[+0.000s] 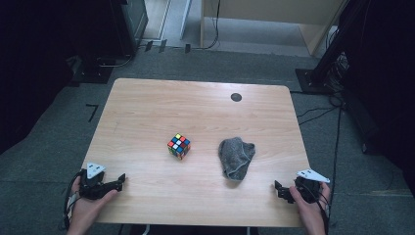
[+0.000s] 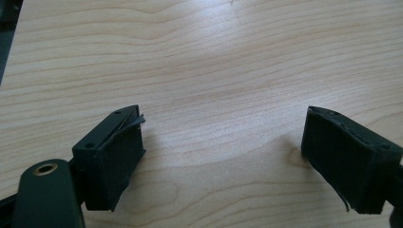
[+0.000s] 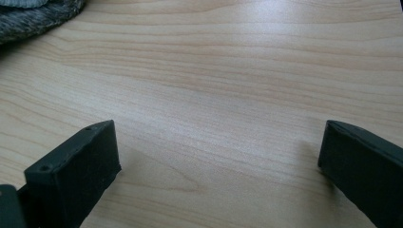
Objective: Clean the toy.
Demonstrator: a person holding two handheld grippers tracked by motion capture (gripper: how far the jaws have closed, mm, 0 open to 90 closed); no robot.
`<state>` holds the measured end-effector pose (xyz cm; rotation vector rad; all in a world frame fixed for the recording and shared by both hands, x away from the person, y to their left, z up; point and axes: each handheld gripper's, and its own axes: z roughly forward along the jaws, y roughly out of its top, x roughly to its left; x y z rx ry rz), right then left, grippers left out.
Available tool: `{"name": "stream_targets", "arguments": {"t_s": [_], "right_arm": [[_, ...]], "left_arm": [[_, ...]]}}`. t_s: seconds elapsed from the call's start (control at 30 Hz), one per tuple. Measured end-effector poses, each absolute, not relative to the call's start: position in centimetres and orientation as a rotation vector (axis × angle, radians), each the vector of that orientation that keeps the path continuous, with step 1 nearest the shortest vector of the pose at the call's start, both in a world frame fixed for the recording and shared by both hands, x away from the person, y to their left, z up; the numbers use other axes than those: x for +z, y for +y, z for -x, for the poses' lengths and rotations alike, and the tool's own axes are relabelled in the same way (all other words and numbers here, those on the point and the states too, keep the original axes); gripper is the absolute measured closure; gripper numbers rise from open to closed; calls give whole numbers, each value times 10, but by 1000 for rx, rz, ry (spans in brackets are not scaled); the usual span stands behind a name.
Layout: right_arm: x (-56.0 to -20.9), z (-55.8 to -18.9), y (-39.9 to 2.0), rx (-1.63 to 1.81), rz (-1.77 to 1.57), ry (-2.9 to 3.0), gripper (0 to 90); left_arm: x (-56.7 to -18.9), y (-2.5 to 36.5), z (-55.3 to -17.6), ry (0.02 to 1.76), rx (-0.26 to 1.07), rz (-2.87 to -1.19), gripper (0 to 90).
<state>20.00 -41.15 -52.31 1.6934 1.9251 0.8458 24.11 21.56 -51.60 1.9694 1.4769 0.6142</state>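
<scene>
A scrambled colour cube [image 1: 179, 146] sits near the middle of the wooden table [image 1: 147, 107]. To its right lies a crumpled grey cloth [image 1: 236, 156], and a corner of that cloth [image 3: 33, 16] reaches into the top left of the right gripper view. My left gripper [image 1: 121, 179] rests at the table's near left corner, jaws wide apart over bare wood [image 2: 223, 137]. At the near right corner my right gripper [image 1: 278, 188] is open too, with nothing but wood between its fingertips [image 3: 218, 156].
A small dark round disc [image 1: 236, 97] is set in the table near its far right edge. Grey carpet surrounds the table, with cables and dark equipment stands at the right and back left.
</scene>
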Motion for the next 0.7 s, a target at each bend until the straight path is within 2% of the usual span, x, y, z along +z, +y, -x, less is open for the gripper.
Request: {"name": "stream_targets", "arguments": {"t_s": [0.7], "right_arm": [[-526,-200,-409,815,-1668,1899,0]], "left_arm": [[-518,214,-244,1474,623,-1954,132]]}}
